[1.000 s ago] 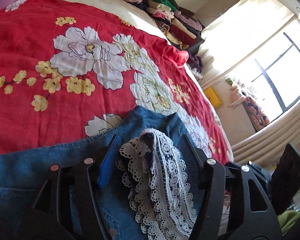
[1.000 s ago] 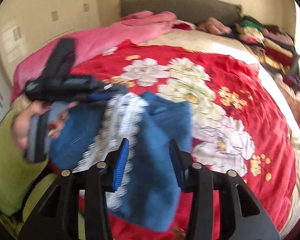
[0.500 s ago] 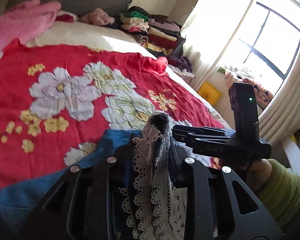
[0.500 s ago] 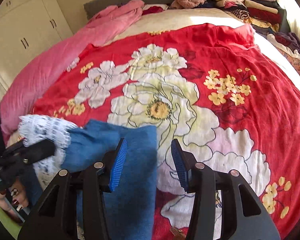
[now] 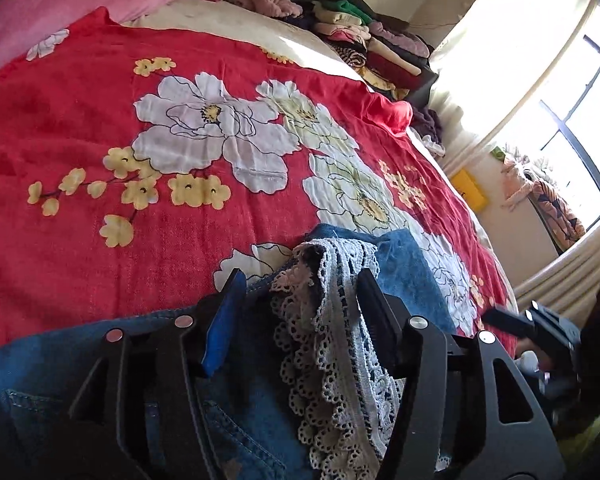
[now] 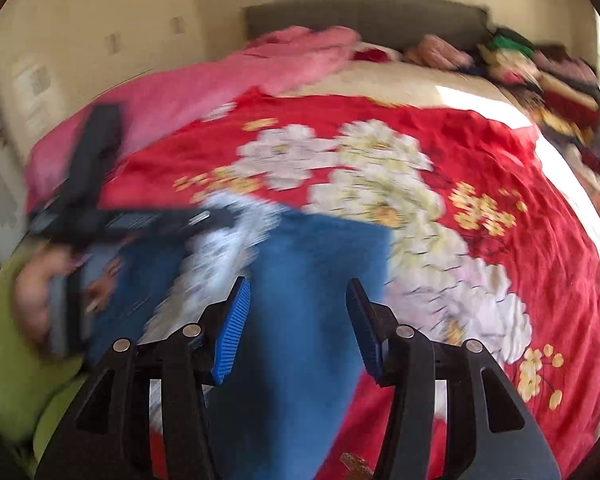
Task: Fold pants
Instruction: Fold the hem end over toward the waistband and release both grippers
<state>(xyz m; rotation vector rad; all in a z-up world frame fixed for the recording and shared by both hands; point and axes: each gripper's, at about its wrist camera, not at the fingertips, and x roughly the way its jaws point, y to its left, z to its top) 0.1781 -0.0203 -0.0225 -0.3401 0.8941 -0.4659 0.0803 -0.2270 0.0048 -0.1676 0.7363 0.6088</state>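
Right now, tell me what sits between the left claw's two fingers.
In the left wrist view, the pants' bunched white lace hem lies between the left claw's open fingers, over blue denim.

The left gripper (image 5: 296, 292), pinched tight on the lace trim (image 5: 332, 344) half a second back, now has its jaws spread, the lace lying loose between them against the right finger only. The denim pants (image 5: 408, 276) hem, then bunched and raised, now lies spread flat on the red floral bedspread (image 5: 100, 128). The right gripper (image 6: 298, 320), jaws apart, sits lower over the blue leg, and its view is now blurred, with the left gripper in sight again at the left.
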